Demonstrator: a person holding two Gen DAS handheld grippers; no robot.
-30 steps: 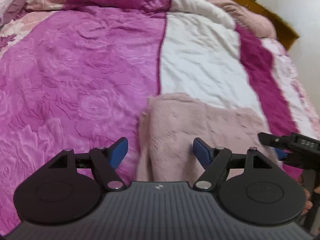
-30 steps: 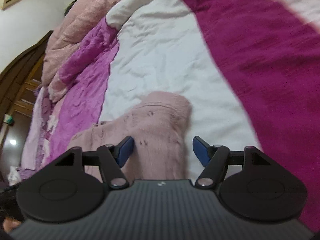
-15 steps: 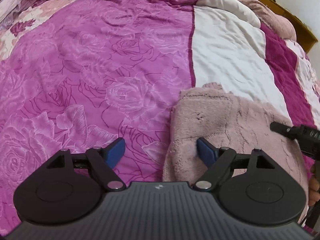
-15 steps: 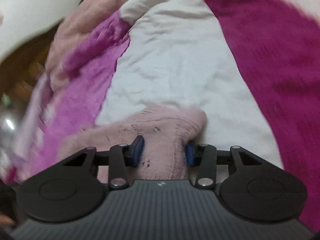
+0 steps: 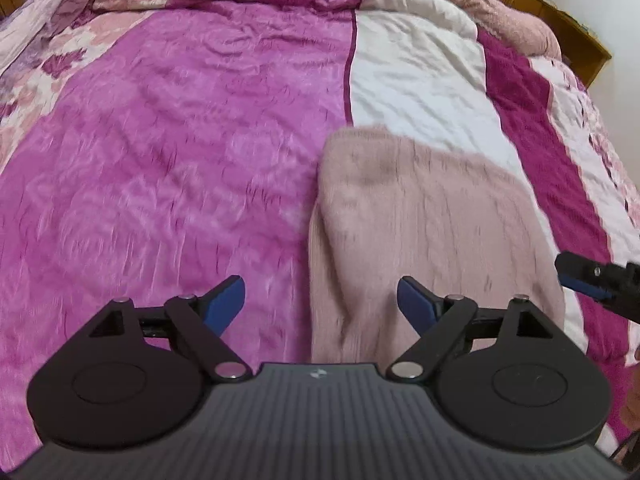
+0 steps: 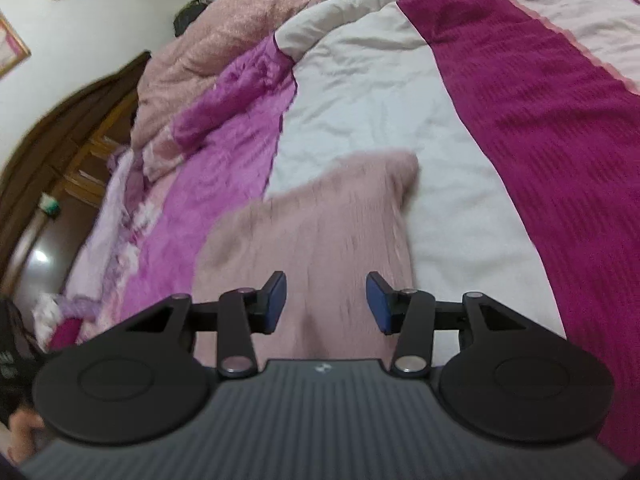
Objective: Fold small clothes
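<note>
Lying low and right of centre in the left wrist view, the pink garment [image 5: 424, 232] is spread on the bedspread [image 5: 168, 152]; the left gripper [image 5: 320, 304] has just been opening, its jaws wide, nothing gripped; the right gripper [image 6: 326, 300] appears clamped on the garment's near fold, though blur obscures contact.

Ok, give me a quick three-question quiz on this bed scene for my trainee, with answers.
1. True or false: the pink garment lies wholly on the white stripe of the quilt.
2. In the left wrist view, what colour is the stripe just right of the white one? A dark magenta, B blue, C green.
3. How many garments lie on the quilt in view?
Key: 1 false, it also overlaps the pink rose-patterned panel. 2 A, the dark magenta stripe. 3 one.
</note>
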